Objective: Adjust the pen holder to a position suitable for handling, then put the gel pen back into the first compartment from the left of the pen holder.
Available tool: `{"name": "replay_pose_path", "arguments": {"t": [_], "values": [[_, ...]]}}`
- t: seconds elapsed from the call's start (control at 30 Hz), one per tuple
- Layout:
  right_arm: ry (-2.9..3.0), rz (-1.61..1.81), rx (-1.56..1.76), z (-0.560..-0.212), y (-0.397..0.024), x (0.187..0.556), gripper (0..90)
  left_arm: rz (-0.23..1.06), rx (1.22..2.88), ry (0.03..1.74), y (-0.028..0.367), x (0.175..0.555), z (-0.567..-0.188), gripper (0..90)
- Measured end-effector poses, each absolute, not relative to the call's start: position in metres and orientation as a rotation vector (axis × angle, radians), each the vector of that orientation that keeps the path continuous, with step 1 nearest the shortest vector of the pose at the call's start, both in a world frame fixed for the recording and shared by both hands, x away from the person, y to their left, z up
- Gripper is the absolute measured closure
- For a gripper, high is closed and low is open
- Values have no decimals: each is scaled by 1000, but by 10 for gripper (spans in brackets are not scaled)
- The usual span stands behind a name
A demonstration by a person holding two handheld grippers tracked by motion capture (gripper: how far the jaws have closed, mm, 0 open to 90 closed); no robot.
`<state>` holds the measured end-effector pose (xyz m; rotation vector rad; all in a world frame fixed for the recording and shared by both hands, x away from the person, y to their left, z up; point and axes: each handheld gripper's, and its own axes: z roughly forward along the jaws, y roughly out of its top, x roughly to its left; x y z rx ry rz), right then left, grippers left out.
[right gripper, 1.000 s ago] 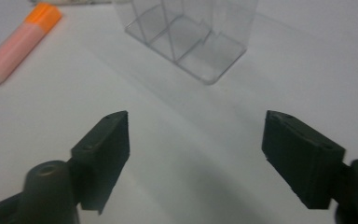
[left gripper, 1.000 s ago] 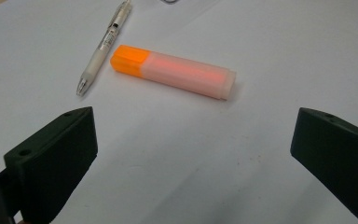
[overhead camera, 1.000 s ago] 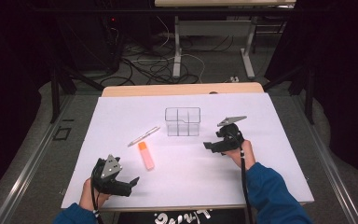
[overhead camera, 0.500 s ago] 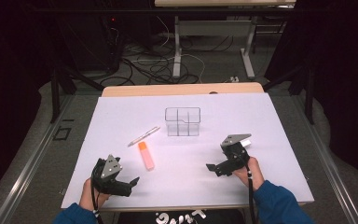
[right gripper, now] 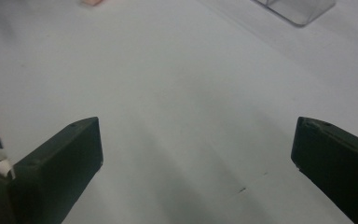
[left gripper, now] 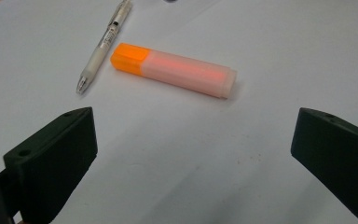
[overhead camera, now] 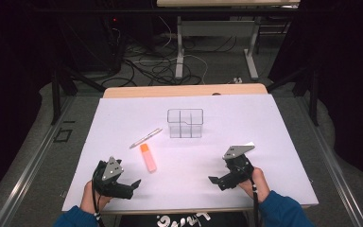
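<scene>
Orange highlighter [overhead camera: 148, 157] lies flat on the white table sheet [overhead camera: 264, 123], near-left of centre, just beside a white pen [overhead camera: 145, 138] and well apart from the clear divided organizer box [overhead camera: 185, 123].

Left gripper [overhead camera: 131, 185] rests at the near-left edge — jaws apart, nothing between them, highlighter [left gripper: 173, 70] straight ahead in the left gripper view. Right gripper [overhead camera: 216, 181] sits near-right, jaws just been opening, now wide apart w/ bare sheet between them.

Handling, est.: light plastic barrel, stiff, smooth — may slip or roll if pinched off-centre. Not fragile. Best grip prob. across the mid-barrel, jaws square to the long axis.

Orientation: in the high view the long axis runs near-to-far w/ slight tilt; orange cap end points away from the person, pale barrel end toward the near edge. Pen's axis is diagonal, its far end to the right.
</scene>
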<state>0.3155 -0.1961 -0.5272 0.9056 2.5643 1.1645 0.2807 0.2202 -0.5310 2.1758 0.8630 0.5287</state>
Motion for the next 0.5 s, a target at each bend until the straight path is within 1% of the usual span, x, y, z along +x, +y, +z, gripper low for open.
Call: {"name": "replay_pose_path", "arguments": {"t": [0.13,0.4,0.47,0.5], "values": [[2586,1252,878,-526,-199,309,2,543,2183,856,220,280,-531,1],[2616,1225,835,-527,-201,301,0,536,2171,865,220,280,-530,1],[2615,1217,845,-528,-202,300,0,551,2156,864,218,281,-532,1],[2612,1210,844,-528,-203,300,0,533,2177,861,218,282,-530,2]]}}
